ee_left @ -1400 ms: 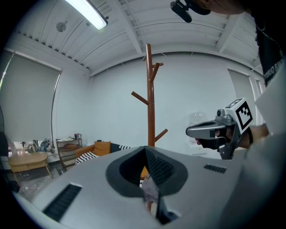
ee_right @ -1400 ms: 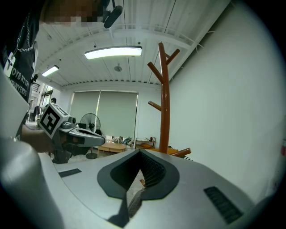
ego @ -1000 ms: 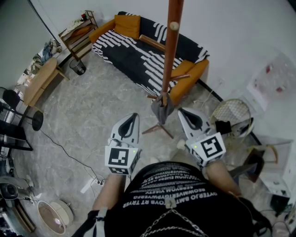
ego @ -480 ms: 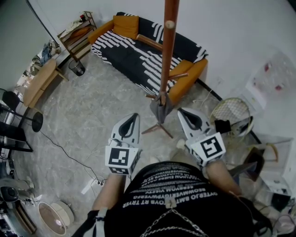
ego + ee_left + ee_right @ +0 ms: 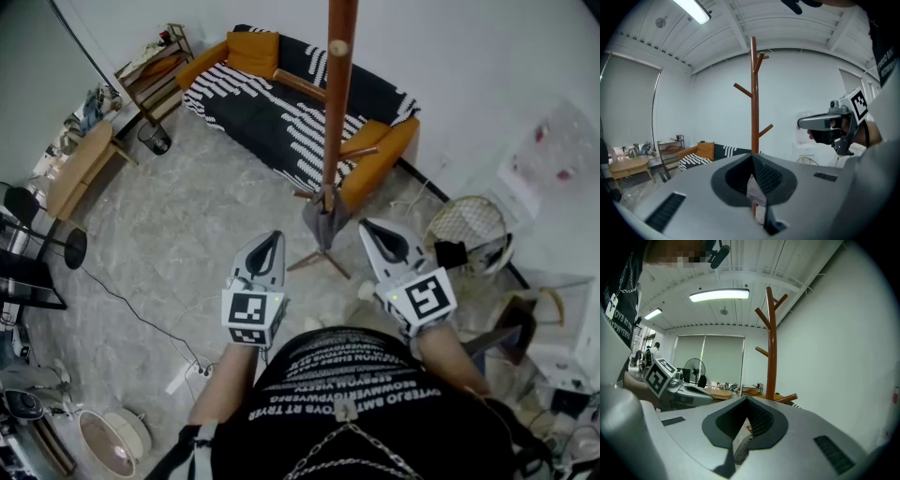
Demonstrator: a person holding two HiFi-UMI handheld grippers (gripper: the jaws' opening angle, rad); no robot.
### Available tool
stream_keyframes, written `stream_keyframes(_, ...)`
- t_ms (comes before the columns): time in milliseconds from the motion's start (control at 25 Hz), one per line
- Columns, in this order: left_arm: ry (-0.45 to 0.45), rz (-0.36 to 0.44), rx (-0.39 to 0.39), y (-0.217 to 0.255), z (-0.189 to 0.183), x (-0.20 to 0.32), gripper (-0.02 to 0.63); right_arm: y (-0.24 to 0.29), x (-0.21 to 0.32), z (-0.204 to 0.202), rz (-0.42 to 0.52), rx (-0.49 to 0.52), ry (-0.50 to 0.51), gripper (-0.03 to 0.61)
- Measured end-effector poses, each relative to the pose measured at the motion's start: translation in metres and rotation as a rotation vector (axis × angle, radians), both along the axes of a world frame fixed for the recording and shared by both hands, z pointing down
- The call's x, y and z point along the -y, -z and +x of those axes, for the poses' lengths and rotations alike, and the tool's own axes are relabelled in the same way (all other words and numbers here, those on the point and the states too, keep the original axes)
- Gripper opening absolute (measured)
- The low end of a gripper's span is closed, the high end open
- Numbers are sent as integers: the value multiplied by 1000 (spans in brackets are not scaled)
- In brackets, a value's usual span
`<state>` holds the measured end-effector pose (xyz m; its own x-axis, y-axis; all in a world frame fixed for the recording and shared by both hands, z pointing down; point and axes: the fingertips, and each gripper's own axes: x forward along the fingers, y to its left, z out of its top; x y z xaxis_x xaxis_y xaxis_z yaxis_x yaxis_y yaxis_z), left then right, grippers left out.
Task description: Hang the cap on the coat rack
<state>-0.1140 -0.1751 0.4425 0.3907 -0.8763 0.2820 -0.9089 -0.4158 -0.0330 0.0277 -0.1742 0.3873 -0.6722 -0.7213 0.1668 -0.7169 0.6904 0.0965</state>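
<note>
The brown wooden coat rack [image 5: 336, 103] rises from the stone floor just ahead of me, its pole close to the camera. A grey cloth thing [image 5: 325, 217], possibly the cap, hangs low on the pole above the rack's feet. My left gripper [image 5: 273, 238] points at the rack from its left and is shut with nothing in it. My right gripper [image 5: 368, 226] sits to the right of the pole, also shut and empty. In the left gripper view the rack [image 5: 753, 93] with its pegs stands beyond the left gripper [image 5: 752, 157]. The right gripper [image 5: 746, 401] also faces the rack [image 5: 772, 343].
A black-and-white striped sofa [image 5: 281, 108] with orange cushions stands behind the rack. A wooden table [image 5: 80, 164] and shelf [image 5: 155, 70] line the left wall. A round wire chair [image 5: 469, 230] and clutter sit at the right. A cable [image 5: 141, 309] and a fan [image 5: 111, 439] lie at lower left.
The left gripper has turned slightly, its marker cube now a little further right. The pole has drifted a bit left in the head view. The right gripper has hardly moved.
</note>
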Motion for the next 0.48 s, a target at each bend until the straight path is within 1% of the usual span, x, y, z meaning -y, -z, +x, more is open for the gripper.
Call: stream_keyframes(480,-16,-162,34,-97,10,8,3,-3,0,3,-2,-10,-2,3)
